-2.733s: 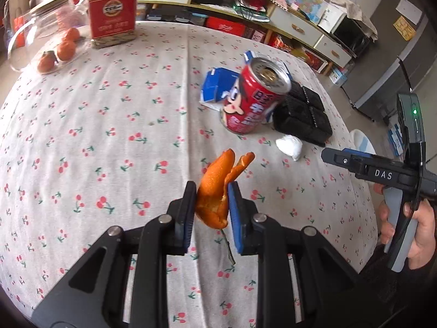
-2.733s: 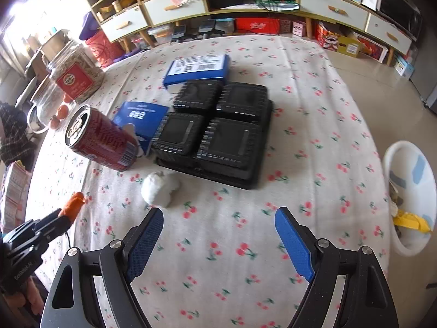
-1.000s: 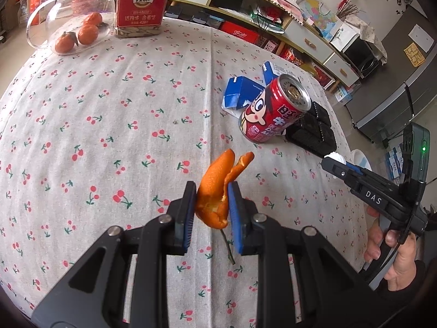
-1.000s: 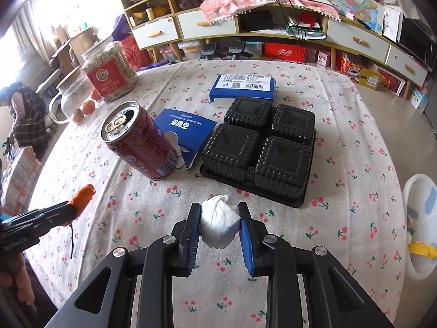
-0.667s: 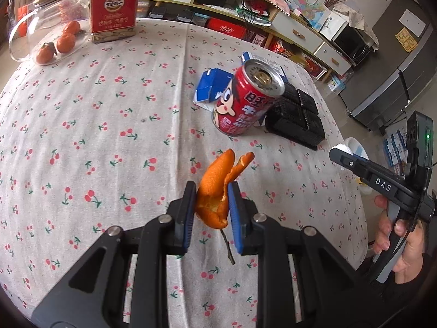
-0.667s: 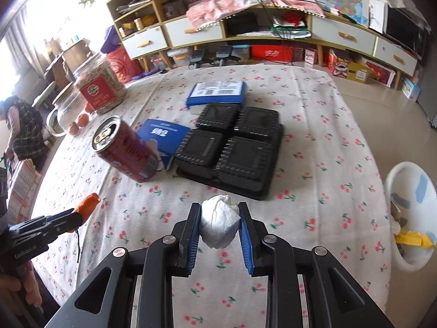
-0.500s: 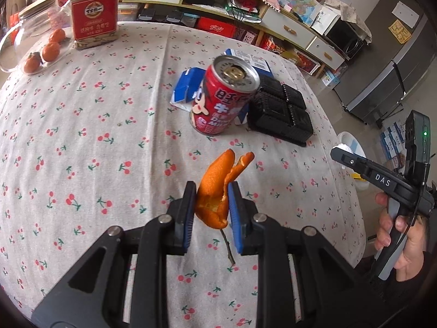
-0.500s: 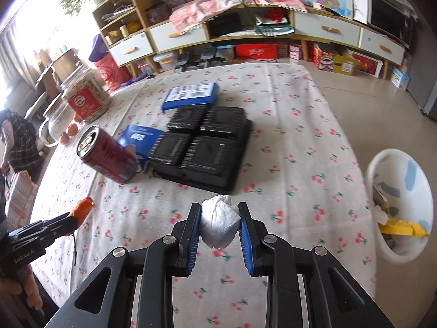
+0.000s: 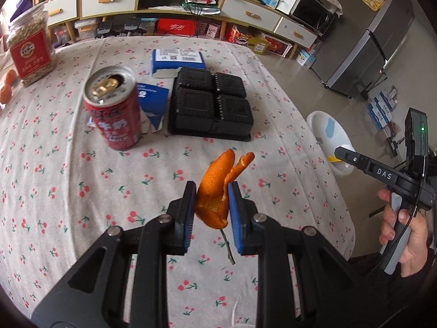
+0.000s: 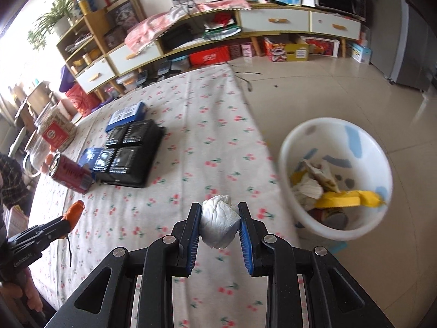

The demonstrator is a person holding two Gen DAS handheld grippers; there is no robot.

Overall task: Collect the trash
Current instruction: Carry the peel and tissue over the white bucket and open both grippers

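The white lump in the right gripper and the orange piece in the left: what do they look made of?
White lump: likely crumpled tissue or paper towel; matte, soft creases, squeezed between the right gripper pads. Orange piece: looks like citrus peel; pebbled orange skin, torn curling edges, a thin stem hanging below, clamped in the left gripper.

Bare cloth (image 10: 218,147) between black tray (image 10: 131,153) and bin (image 10: 336,175); passage free.

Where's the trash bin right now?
The white bin stands on the floor off the table's right edge in the right wrist view, ahead and right of the tissue wad.
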